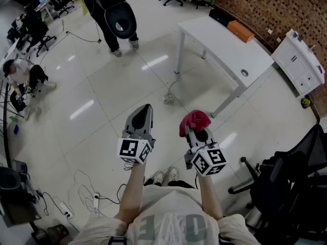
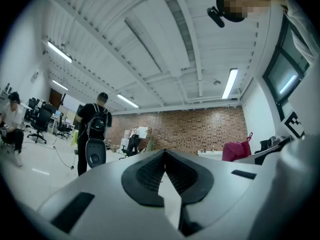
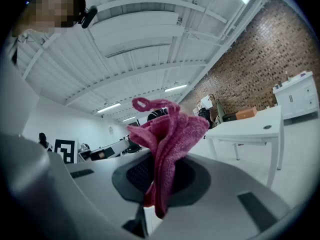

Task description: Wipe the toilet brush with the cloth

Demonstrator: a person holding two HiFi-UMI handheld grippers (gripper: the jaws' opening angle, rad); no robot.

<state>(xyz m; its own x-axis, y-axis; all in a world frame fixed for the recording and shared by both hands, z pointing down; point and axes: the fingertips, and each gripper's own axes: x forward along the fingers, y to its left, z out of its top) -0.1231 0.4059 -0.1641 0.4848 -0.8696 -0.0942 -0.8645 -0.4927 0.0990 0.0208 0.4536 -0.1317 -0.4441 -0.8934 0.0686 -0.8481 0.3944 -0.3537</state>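
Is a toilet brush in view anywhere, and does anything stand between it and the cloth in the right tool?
No toilet brush shows in any view, so no path to it can be judged. The right tool is shut on the pink cloth; a white table stands beyond it, apart from it.

The cloth [image 3: 169, 134] has its lower end buried between the pinched jaws of the right gripper [image 3: 159, 181]. In the head view the top edge cuts off the standing person [image 1: 100, 4] above the waist, and the right edge clips the black chair [image 1: 292, 188].
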